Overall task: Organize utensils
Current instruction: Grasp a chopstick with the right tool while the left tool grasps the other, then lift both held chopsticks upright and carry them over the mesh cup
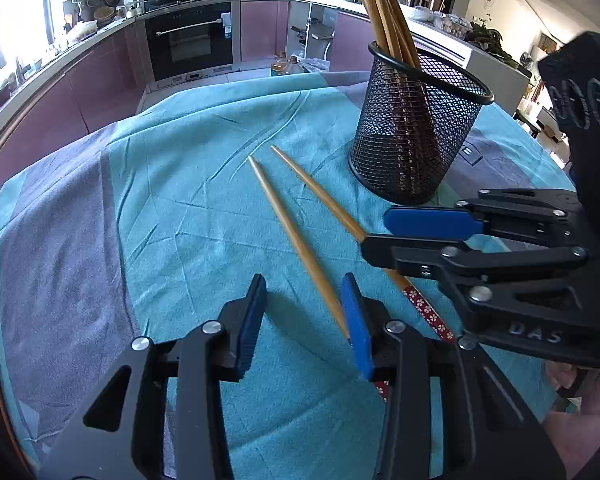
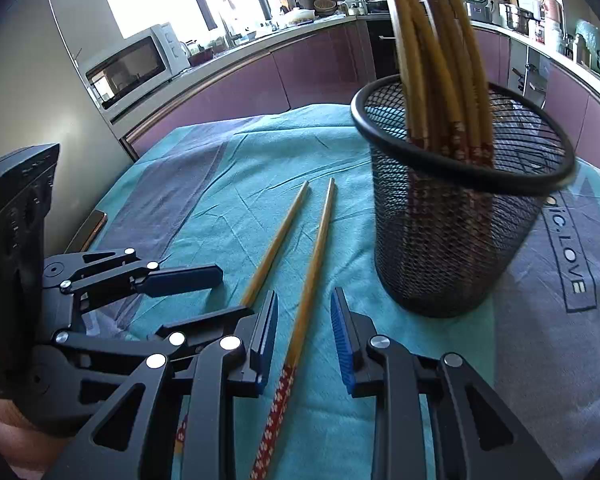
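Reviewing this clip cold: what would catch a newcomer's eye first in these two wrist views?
First, the black mesh holder standing upright on the teal cloth, packed with chopsticks. Next, two loose chopsticks lying side by side on the cloth in front of it: the right gripper is open with the nearer chopstick between its fingers, while the open left gripper hovers by the other chopstick.

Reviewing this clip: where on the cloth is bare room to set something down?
Free: the teal and grey cloth left of the two loose chopsticks, toward the kitchen cabinets. Crowded: between the chopsticks and mesh holder, where the open right gripper and left gripper sit.
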`<control>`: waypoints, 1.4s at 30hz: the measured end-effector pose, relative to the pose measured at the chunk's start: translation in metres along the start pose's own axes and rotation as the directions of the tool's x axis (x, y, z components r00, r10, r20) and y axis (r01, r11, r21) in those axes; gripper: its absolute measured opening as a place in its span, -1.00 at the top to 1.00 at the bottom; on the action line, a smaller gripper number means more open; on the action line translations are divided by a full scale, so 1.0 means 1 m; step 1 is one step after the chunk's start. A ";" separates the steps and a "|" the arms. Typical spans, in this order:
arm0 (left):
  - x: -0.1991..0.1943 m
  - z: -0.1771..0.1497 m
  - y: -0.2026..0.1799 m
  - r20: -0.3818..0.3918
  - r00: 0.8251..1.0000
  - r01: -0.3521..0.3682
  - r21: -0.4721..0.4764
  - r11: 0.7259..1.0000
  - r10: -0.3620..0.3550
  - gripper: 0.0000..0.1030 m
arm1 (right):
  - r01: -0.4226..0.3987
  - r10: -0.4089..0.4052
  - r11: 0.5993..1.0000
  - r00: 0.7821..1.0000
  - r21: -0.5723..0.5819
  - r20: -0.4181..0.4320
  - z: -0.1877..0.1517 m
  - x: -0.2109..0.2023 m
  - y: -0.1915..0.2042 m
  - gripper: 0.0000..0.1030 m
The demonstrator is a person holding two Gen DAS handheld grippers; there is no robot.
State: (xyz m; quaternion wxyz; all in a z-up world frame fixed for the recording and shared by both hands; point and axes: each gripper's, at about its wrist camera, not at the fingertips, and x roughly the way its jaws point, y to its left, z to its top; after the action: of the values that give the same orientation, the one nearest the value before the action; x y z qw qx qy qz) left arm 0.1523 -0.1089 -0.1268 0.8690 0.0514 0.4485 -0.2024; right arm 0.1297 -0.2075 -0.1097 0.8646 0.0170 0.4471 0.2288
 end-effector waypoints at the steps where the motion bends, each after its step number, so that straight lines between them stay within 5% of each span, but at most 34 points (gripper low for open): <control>1: -0.001 -0.001 0.002 0.000 1.000 0.001 -0.001 1.000 -0.001 0.29 | 0.005 -0.005 1.000 1.000 -0.002 -0.002 -0.001 0.001 -0.001 0.51; 11: -0.003 -0.003 0.007 0.005 1.000 0.011 -0.004 1.000 -0.011 0.47 | 0.029 -0.029 1.000 1.000 0.009 -0.010 -0.005 0.004 -0.005 0.83; 20: 0.006 0.009 0.013 -0.011 1.000 0.008 -0.032 0.999 -0.008 0.48 | 0.056 -0.056 0.998 0.998 -0.009 -0.008 -0.008 0.004 -0.003 0.82; 30: 0.011 0.012 0.019 0.000 1.000 0.005 -0.124 0.992 -0.005 0.84 | 0.034 -0.035 0.999 0.999 0.034 0.015 -0.010 0.001 -0.008 0.89; 42: -0.012 0.007 0.017 0.048 0.998 0.033 -0.131 0.991 -0.027 0.85 | -0.032 0.029 0.999 0.996 0.035 0.083 -0.010 -0.030 -0.008 0.89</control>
State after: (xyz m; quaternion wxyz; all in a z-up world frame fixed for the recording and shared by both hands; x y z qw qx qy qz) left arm 0.1580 -0.0911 -0.1144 0.8774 -0.0178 0.4417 -0.1865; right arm 0.1098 -0.2291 -0.0948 0.8782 0.0488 0.4149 0.2330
